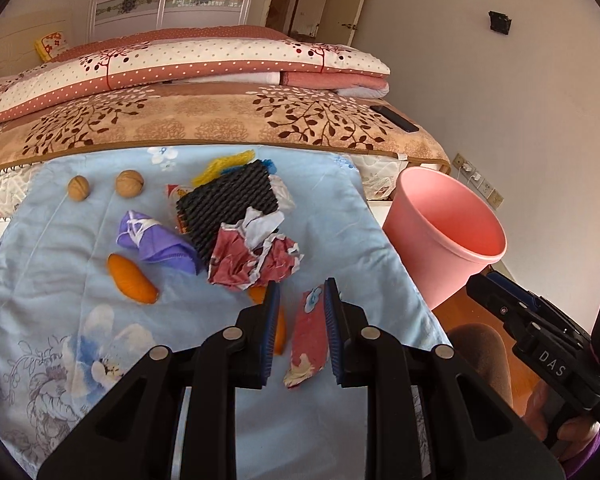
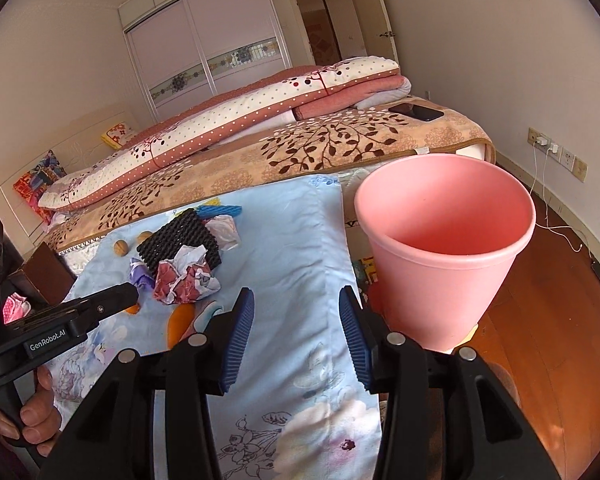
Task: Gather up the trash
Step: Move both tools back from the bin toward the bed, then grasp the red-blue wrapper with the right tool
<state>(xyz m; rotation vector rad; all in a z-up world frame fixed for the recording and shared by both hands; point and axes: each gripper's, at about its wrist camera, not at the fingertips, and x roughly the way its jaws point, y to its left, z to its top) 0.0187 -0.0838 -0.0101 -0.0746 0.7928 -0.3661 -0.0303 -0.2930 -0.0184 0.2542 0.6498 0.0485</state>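
Left gripper (image 1: 301,300) clenched on a crumpled red floral wrapper (image 1: 309,340); right gripper (image 2: 296,312) released, empty, beside the pink plastic bin (image 2: 444,256).

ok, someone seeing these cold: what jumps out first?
The pink bin, empty as far as its inside shows, standing just off the right edge of the blue floral cloth. Next, the litter pile mid-cloth: a black ridged pad with crumpled red-and-white paper against it, and two walnuts to its left. Closest in, the left claw has a red scrap between its fingers.
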